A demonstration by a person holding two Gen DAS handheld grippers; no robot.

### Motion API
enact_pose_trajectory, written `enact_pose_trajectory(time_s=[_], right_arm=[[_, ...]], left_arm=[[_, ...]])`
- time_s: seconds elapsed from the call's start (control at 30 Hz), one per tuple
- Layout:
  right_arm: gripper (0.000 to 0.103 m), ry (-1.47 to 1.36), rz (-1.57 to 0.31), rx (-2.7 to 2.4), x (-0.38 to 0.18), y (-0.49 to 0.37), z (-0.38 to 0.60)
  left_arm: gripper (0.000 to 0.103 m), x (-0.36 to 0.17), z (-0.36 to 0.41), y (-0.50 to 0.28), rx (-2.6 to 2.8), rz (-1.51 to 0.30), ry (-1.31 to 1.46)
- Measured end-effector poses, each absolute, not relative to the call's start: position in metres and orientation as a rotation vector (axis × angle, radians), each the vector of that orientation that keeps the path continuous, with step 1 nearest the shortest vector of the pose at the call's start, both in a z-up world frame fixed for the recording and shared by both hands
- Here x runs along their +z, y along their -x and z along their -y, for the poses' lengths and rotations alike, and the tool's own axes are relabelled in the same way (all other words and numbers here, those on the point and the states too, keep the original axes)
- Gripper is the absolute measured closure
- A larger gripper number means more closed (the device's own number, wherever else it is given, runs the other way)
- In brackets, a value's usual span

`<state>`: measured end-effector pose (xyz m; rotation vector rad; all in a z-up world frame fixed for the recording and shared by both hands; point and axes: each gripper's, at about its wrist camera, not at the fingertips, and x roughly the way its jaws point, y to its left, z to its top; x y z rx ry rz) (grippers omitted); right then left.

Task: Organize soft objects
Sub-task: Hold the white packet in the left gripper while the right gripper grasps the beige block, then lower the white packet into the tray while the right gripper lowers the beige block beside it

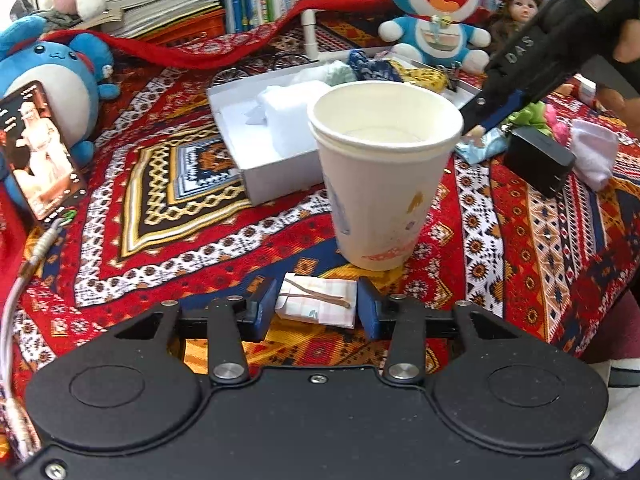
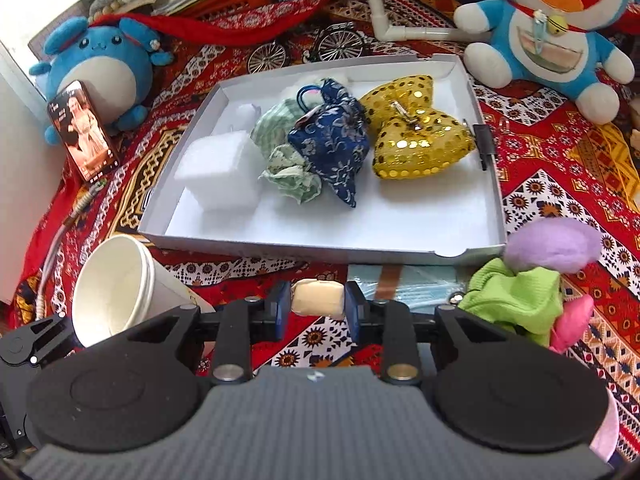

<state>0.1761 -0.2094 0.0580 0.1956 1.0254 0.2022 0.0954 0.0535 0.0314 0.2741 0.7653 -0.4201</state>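
Fingers of my right gripper are pinching a cream sponge; my left gripper is straddling a folded packet, jaws parted.

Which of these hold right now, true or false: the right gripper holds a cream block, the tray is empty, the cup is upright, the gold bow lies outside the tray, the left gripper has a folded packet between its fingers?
1. The right gripper holds a cream block. True.
2. The tray is empty. False: it holds a white block, a green cloth, a blue pouch and a gold bow.
3. The cup is upright. True.
4. The gold bow lies outside the tray. False: it lies inside, at its right side.
5. The left gripper has a folded packet between its fingers. True.
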Motion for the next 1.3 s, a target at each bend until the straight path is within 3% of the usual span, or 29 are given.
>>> enact_pose_trajectory(time_s=[0.53, 0.8, 1.3], right_arm=[[0.069, -0.273, -0.937, 0.217, 0.079, -0.177, 0.233], [0.069, -0.282, -0.875, 0.231, 0.101, -0.186, 0.232], [0.069, -0.266, -0.902, 0.254, 0.097, -0.211, 0.219]], left_arm=[[0.062, 0.093, -0.081, -0.119, -0.295, -0.709, -0.173], [0.062, 0.130, -0.085, -0.164, -0.360, -0.749, 0.009], [0.062, 0.121, -0.049, -0.259, -0.355, -0.887, 0.140]])
